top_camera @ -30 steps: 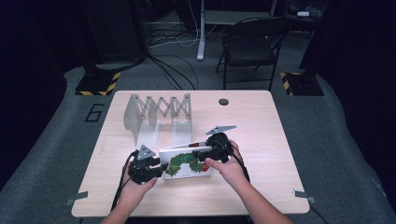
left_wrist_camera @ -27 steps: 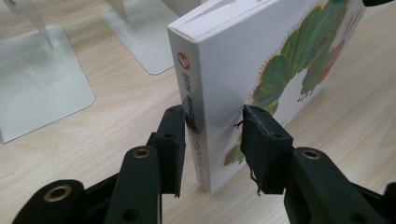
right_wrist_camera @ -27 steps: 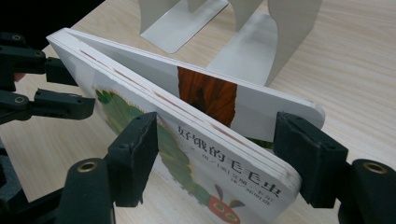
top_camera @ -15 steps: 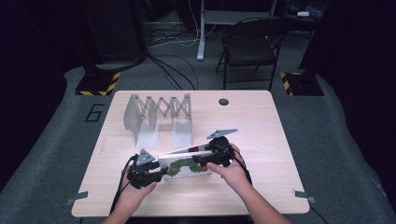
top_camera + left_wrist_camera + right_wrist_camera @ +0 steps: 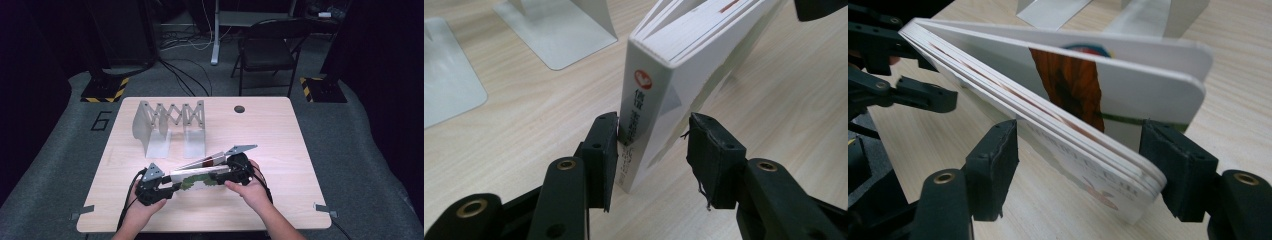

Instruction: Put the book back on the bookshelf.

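- The board book [image 5: 196,178] stands on its lower edge near the front of the tabletop [image 5: 280,135], between my two hands, with its thick white pages fanning apart a little at the top.
- In the left gripper view its white spine [image 5: 649,115] faces me, upright, with a round red mark near the top and dark printed characters running down it.
- In the right gripper view the rounded page corners point at me, and an orange and dark picture [image 5: 1070,85] shows on the cover that has swung away from the other pages.
- My left hand-held gripper [image 5: 167,189] sits at the spine end. Its jaws have just been opening: one pad [image 5: 605,150] lies against the spine's side, while the other [image 5: 711,155] stands clear of it with a gap, so the jaws are apart and the book is merely between them.
- My right hand-held gripper [image 5: 220,175] is at the open end. Its jaws straddle the page block and have eased inward a little; one pad [image 5: 1175,167] is right at the page corners, the other [image 5: 995,162] is off the pages, so there is no clamp here either.
- Behind the book, further back on the tabletop, stands a grey expanding file rack [image 5: 170,122] with a scissor lattice; its flat feet [image 5: 556,30] show in the left gripper view.
- A small dark round hole [image 5: 239,109] sits near the far edge of the tabletop.
- Beyond the tabletop, a black folding chair [image 5: 267,50] stands on the grey floor.
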